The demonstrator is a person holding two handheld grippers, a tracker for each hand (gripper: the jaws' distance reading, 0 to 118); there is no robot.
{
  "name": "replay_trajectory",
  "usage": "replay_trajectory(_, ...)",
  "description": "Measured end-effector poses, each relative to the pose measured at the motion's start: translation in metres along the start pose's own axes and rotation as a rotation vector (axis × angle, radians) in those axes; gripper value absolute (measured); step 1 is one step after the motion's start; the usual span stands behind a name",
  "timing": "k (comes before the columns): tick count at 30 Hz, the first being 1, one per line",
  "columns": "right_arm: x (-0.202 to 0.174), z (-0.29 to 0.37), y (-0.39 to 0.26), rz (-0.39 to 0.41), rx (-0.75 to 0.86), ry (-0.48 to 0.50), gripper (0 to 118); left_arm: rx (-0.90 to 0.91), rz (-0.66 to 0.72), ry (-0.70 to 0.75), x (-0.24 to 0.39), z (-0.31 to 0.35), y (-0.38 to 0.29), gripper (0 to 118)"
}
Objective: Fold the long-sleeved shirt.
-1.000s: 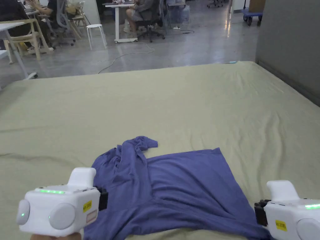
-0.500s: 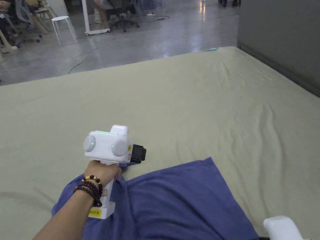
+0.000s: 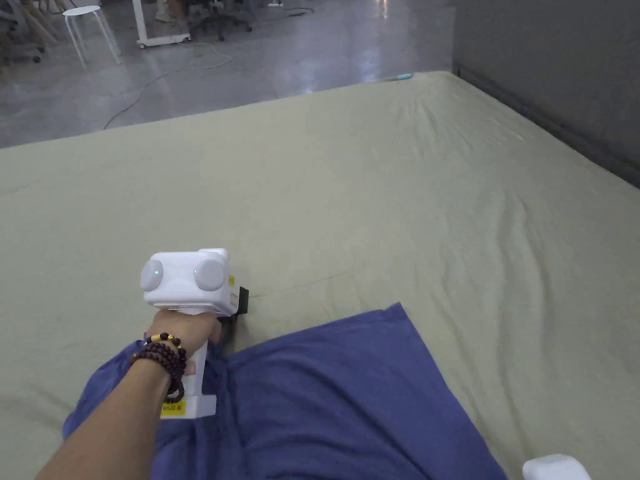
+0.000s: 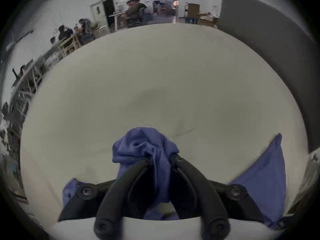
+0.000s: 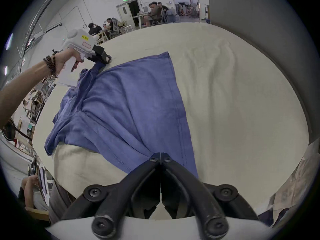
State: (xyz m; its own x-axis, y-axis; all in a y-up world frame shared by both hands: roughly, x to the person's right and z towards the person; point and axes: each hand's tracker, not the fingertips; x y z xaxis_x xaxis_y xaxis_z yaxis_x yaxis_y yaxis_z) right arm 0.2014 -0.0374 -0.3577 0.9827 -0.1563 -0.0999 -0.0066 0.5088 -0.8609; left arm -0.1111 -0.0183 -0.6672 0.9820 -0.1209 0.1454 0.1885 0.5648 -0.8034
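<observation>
Blue soft long-sleeved shirt [image 3: 350, 400]: stretched farther up the green bed sheet [image 3: 375, 206] now.
Left gripper [image 4: 160, 159]: I clamp bunched cloth.
Right gripper [image 5: 160, 156]: I pinch the hem.
Meaning: flatter, ready for folding.

Shirt [image 3: 350, 400] on bed sheet [image 3: 387, 206]

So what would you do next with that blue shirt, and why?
Probably draw the left gripper a little farther away from the body, to pull the bunched sleeve out straight. Its fingers are shut on a wad of that cloth, and the shirt beside it lies rumpled, while the right gripper pins the near hem on the bed sheet.
</observation>
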Motion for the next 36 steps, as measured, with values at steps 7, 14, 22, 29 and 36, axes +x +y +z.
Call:
replay_trajectory(7,-0.004,0.02,0.006,-0.001,0.06,0.024,0,0.107,0.145,-0.179,-0.046,0.118,-0.001,13)
replay_trajectory(14,-0.012,0.032,0.012,0.033,0.119,0.039,0,0.083,0.028,-0.332,-0.057,0.252,-0.151,13)
replay_trajectory(22,-0.035,0.038,0.012,0.079,0.144,0.047,0,-0.121,0.042,-0.29,-0.042,0.212,-0.277,14)
replay_trajectory(29,-0.041,0.053,0.01,0.106,0.156,0.053,0,-0.077,0.118,-0.36,-0.054,0.212,-0.288,113)
replay_trajectory(36,-0.042,0.055,0.008,0.098,0.165,0.051,0,0.14,0.195,-0.23,-0.107,0.272,-0.238,57)
